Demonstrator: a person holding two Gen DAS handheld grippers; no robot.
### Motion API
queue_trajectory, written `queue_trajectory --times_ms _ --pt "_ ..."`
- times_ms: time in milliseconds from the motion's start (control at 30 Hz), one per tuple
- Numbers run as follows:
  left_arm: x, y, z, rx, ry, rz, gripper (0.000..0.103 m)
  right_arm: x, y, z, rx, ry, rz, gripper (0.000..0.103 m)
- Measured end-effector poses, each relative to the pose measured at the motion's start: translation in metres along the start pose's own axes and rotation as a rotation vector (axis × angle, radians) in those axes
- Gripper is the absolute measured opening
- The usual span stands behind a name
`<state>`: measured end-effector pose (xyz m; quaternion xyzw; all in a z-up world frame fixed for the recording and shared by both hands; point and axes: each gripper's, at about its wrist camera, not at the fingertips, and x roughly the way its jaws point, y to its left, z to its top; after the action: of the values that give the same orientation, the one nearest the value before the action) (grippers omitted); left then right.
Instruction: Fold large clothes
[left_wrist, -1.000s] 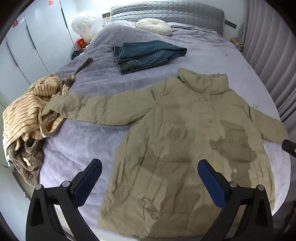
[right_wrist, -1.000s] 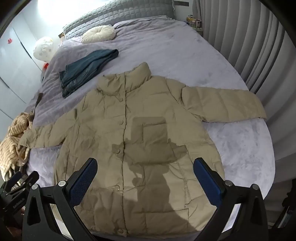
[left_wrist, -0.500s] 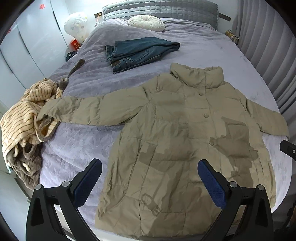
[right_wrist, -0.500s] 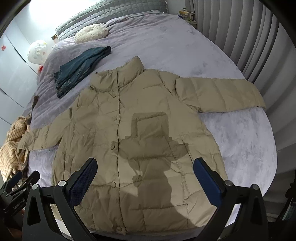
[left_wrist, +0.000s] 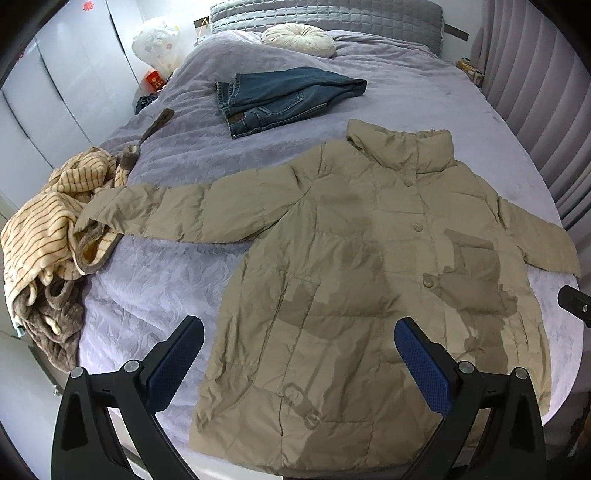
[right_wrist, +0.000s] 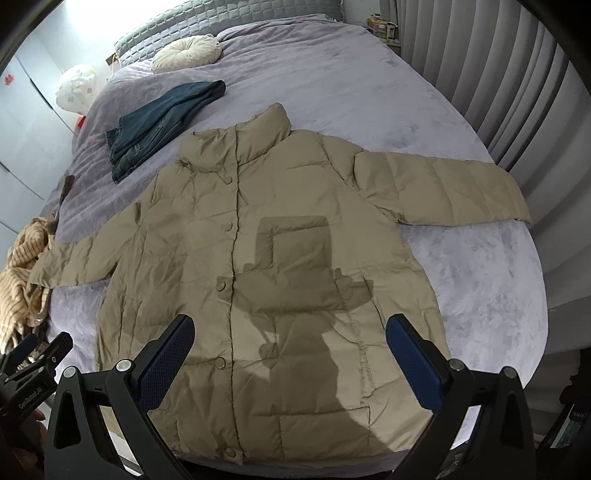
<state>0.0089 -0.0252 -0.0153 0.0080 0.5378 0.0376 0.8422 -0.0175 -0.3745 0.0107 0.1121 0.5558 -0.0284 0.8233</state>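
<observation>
A large khaki puffer jacket (left_wrist: 354, 266) lies flat and buttoned on the purple bed, front up, both sleeves spread out; it also shows in the right wrist view (right_wrist: 258, 266). My left gripper (left_wrist: 299, 354) is open and empty, held above the jacket's lower left hem. My right gripper (right_wrist: 290, 350) is open and empty, above the jacket's lower front. Neither touches the cloth. The left gripper's body (right_wrist: 33, 358) shows at the lower left of the right wrist view.
Folded blue jeans (left_wrist: 284, 99) lie beyond the jacket. A striped beige and brown garment heap (left_wrist: 48, 236) sits at the bed's left edge, touching the left sleeve cuff. A round cream cushion (left_wrist: 299, 35) lies by the headboard. Grey curtains (right_wrist: 517, 92) run along the right.
Both grippers have drawn back and up a little, so more of the jacket's hem shows. The jacket has not moved. Both stay open.
</observation>
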Motion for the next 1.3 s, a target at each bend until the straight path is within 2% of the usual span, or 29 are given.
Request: queue_trajectory --times_ms 1300 --pt "0.0044 0.0042 -0.0003 -0.009 0.009 0.007 0.103 0.0043 0.0004 0.0024 0.004 0.007 0.007 0.103"
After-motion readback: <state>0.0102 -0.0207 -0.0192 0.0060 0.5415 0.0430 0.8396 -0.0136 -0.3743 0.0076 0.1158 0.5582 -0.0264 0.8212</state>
